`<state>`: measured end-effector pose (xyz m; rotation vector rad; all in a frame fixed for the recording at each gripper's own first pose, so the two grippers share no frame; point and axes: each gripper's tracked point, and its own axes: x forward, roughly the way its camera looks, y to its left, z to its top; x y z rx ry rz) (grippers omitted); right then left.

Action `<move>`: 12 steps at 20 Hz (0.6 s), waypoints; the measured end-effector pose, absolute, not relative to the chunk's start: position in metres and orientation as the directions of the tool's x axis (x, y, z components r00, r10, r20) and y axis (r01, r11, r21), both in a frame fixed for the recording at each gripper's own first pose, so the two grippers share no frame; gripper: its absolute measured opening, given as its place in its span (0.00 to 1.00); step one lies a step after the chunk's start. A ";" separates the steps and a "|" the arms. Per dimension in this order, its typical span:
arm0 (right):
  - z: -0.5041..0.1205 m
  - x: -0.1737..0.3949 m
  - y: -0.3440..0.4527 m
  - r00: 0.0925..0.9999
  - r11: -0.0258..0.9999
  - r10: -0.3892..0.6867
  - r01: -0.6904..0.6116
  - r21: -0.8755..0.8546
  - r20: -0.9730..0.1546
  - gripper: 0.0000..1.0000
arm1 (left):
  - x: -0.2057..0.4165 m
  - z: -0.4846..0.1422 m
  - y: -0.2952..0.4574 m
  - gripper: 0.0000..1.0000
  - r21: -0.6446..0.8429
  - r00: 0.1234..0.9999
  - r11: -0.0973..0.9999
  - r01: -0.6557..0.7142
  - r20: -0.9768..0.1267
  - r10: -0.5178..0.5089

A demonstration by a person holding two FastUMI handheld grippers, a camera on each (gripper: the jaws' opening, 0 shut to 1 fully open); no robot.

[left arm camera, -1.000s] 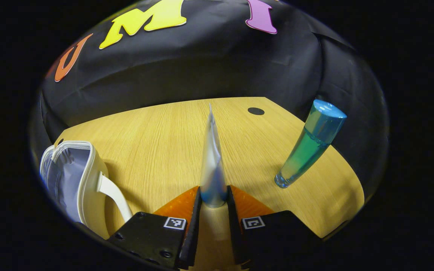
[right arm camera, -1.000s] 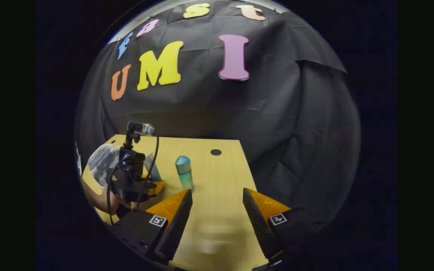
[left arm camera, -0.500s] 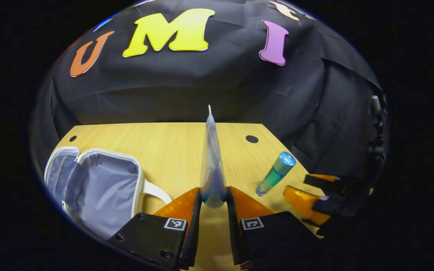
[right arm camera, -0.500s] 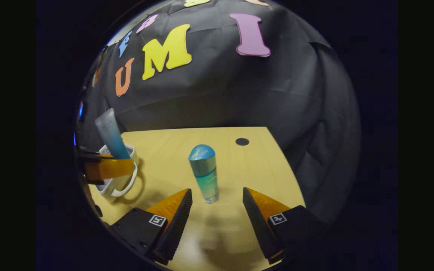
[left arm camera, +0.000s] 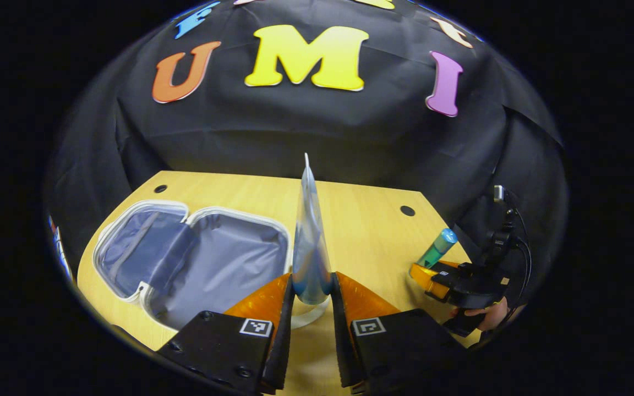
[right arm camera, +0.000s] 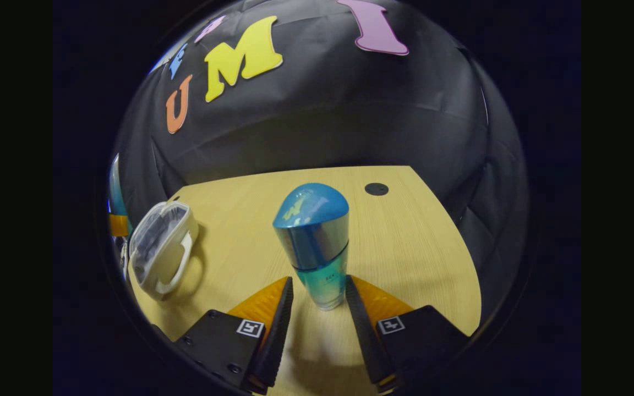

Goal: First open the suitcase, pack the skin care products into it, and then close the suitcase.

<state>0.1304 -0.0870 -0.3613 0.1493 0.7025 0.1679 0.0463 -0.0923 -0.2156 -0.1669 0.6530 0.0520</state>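
My left gripper point(left arm camera: 311, 283) is shut on a slim silver-blue tube point(left arm camera: 309, 231), held upright just right of the open suitcase point(left arm camera: 223, 264). The white suitcase lies flat with its grey lining showing and nothing inside. In the right gripper view a blue-green bottle point(right arm camera: 317, 247) with a blue cap stands on the table. My right gripper point(right arm camera: 318, 279) has one finger on each side of the bottle's base, with a thin gap on the left. The left gripper view shows the bottle point(left arm camera: 437, 248) and right gripper point(left arm camera: 432, 272) at far right.
The wooden table point(left arm camera: 361, 220) has a black cable hole point(left arm camera: 407, 210) near its back right corner. A hand point(left arm camera: 490, 314) holds the right gripper at the table's right edge. In the right gripper view the suitcase point(right arm camera: 160, 247) lies at the left, handle toward the bottle.
My left gripper has swung left with the tube, bringing the open suitcase into fuller view. My right gripper has moved up to the bottle and its fingers have narrowed around the base.
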 end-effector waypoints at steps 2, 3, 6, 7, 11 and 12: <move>-0.366 0.131 -0.089 0.746 0.977 0.196 -0.094 0.190 -0.637 0.46 | 0.032 -0.217 -0.069 0.39 -0.138 0.785 0.979 -0.150 -0.618 0.033; -0.367 0.133 -0.090 0.746 0.977 0.198 -0.095 0.192 -0.636 0.44 | 0.027 -0.216 -0.058 0.39 -0.134 0.782 0.977 -0.169 -0.621 0.050; -0.366 0.136 -0.090 0.749 0.981 0.183 -0.099 0.165 -0.636 0.41 | 0.016 -0.213 -0.030 0.39 -0.127 0.775 0.971 -0.201 -0.627 0.078; -0.365 0.136 -0.090 0.745 0.984 0.173 -0.098 0.151 -0.644 0.40 | 0.014 -0.213 -0.021 0.39 -0.125 0.776 0.971 -0.202 -0.625 0.081; -0.328 0.118 -0.086 0.749 0.981 0.181 -0.092 0.170 -0.637 0.33 | 0.025 -0.227 0.001 0.39 -0.149 0.764 0.983 -0.105 -0.646 -0.016; -0.311 0.111 -0.084 0.755 0.979 0.190 -0.098 0.177 -0.628 0.35 | 0.028 -0.233 0.003 0.39 -0.169 0.749 0.983 -0.068 -0.659 -0.062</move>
